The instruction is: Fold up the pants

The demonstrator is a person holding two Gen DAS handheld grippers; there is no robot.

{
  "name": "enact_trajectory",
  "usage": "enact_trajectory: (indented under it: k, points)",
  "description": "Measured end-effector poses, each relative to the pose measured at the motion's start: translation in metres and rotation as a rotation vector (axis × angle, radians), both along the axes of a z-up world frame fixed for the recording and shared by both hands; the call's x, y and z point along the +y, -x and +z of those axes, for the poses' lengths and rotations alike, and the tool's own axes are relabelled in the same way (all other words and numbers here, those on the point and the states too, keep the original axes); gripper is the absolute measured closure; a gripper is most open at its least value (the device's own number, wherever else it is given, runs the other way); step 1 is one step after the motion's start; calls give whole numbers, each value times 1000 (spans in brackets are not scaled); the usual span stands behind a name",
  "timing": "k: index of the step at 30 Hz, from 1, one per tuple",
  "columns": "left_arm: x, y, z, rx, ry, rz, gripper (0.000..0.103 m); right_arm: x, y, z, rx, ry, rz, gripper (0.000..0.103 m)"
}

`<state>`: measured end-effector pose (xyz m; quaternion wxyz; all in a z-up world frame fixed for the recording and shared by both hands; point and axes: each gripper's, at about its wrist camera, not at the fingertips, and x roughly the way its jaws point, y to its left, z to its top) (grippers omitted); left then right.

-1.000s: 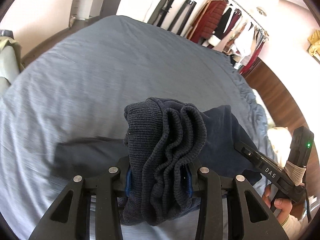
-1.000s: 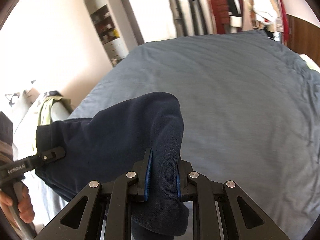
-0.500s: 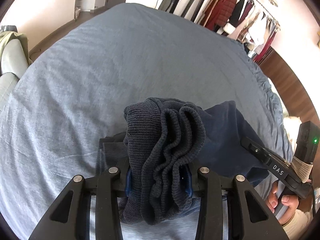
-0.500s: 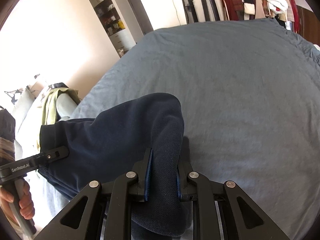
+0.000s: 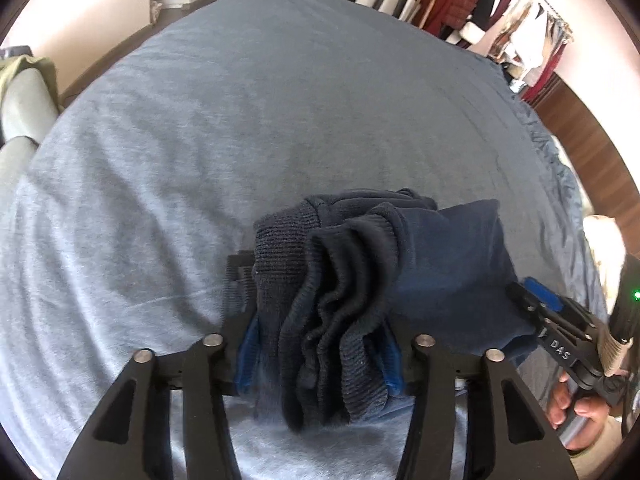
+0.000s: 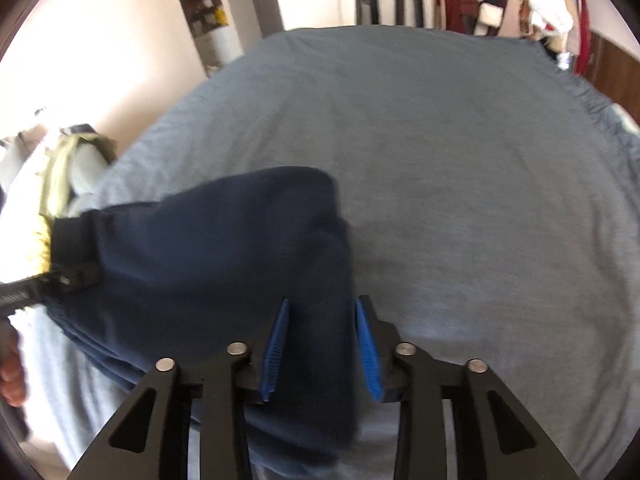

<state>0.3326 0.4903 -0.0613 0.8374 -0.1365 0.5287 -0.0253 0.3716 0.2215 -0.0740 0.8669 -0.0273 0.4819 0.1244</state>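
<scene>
The left gripper (image 5: 320, 354) has its blue-padded fingers (image 5: 246, 354) clenched on a thick bunch of the navy pants (image 5: 440, 272), ribbed cuff fabric crumpled in several folds between them. The right gripper (image 6: 322, 350) shows its blue finger pads (image 6: 276, 350) spread a little, with a fold of the pants (image 6: 224, 264) running between them; whether the pads press the cloth or merely flank it cannot be told, since small gaps show at both sides.

The pants are dark blue, smooth across the leg and ribbed at the cuff, stretched between the two grippers just above the grey-blue bed (image 5: 260, 120).

The left wrist view alone shows the ribbed cuff and the right gripper from outside, its fingers at the pants' far edge, a hand on its handle. The right wrist view alone shows the broad flat leg and the left gripper's tip at the pants' left edge.

Beyond the bed hangs a clothes rack (image 5: 508, 20); left of the bed stands a chair with olive cloth (image 6: 64, 172), and shelves (image 6: 204, 12) behind.
</scene>
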Motion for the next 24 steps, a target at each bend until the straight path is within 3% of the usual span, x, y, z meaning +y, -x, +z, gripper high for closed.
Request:
enact_trajectory:
  k: [3,9,15,19,24]
  points:
    - [-6,7,11,-11,-90,-10,47,-5,6,5,-9,70,-29,63]
    - [-12,22,40,-40,-225,11,45,-15,14,21,15,45,-42,63]
    - [-13,27,65,-155,-208,37,44,-11,25,31,-29,-39,13,63]
    - [-14,9,44,-149,-230,40,45,-13,27,16,27,-62,16,63]
    - [-14,3,19,-116,-274,85,44,-7,35,0,57,-8,2,63]
